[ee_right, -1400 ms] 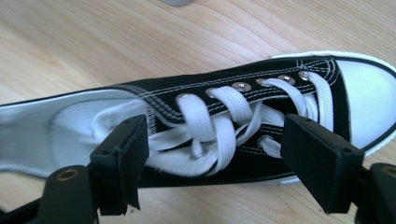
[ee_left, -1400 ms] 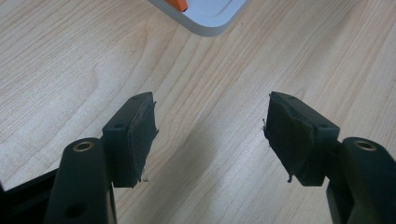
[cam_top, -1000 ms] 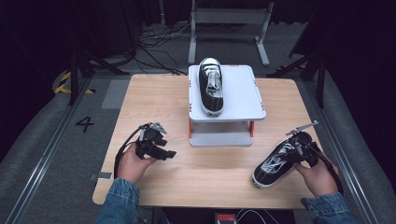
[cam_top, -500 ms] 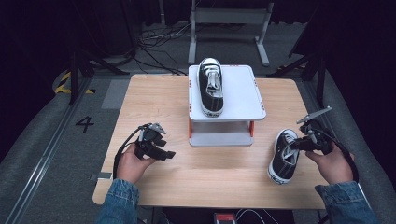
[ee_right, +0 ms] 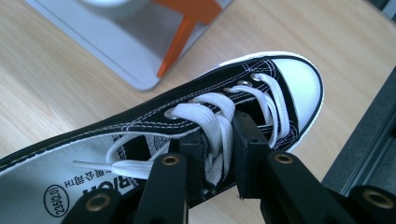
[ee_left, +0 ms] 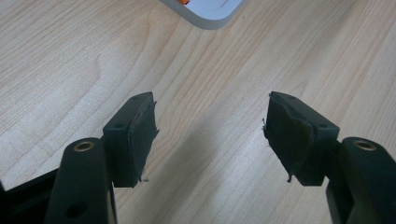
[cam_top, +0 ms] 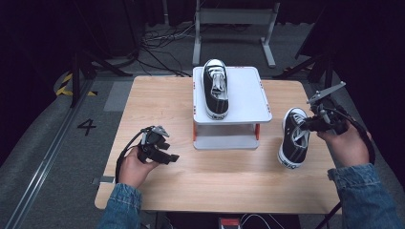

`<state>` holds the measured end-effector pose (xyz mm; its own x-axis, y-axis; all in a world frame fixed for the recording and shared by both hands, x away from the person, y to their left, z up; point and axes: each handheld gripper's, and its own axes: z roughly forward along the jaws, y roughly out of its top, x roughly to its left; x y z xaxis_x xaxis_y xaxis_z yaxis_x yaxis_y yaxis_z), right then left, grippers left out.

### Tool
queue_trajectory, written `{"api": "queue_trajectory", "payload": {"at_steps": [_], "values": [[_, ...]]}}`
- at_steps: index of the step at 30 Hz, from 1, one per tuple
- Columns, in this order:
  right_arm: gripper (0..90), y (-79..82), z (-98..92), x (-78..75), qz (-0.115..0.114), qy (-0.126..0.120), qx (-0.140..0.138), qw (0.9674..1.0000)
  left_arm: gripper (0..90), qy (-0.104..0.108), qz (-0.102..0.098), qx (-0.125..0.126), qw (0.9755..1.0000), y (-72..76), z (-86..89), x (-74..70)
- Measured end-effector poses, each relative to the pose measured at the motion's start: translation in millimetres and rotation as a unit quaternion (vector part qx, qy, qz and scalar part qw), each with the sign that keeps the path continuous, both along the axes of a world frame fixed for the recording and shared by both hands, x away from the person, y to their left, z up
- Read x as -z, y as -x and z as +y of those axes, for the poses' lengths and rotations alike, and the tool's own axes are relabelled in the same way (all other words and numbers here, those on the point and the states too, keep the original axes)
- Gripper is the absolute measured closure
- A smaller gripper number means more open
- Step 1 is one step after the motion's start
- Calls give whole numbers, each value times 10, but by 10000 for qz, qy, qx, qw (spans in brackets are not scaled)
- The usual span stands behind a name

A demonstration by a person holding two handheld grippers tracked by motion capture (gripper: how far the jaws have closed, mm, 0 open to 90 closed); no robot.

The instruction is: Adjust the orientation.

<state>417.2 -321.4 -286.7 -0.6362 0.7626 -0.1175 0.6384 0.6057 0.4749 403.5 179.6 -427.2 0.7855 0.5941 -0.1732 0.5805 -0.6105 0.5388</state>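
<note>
Sneaker: black canvas sneaker hangs toe-down off the right gripper, near the tabletop's right edge, beside the white rack.
Grip: jaws have just been closing, now pinched on the laces and tongue.
Feel: light and floppy up top, stiff rubber sole, so it'll probably swing from that hold.
Better hold: heel collar or side wall, I'd say.
Contact: can't tell if the toe touches wood.
Mate: second sneaker sits on the rack.
Left gripper: jaws apart, nothing in them, low over bare wood.
</note>
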Motion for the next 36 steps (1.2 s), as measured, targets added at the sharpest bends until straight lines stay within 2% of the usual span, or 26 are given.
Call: {"api": "queue_trajectory", "payload": {"at_steps": [9,17,25,30,36], "values": [[774,-170,133,-324,-308,-37,-272,9991,344,-28,-16,-105,9999,59,75,10],[774,-389,390,-551,-469,-16,-550,9974,345,-43,-34,-238,9997,140,172,23],[774,-650,728,-632,-595,87,-847,9946,346,-27,-24,-427,9991,253,301,44],[774,-819,942,-648,-677,197,-1125,9912,346,-34,2,-512,9987,300,339,55],[775,-1014,1161,-642,-787,313,-1279,9882,346,-41,14,-529,9986,316,368,65]]}}
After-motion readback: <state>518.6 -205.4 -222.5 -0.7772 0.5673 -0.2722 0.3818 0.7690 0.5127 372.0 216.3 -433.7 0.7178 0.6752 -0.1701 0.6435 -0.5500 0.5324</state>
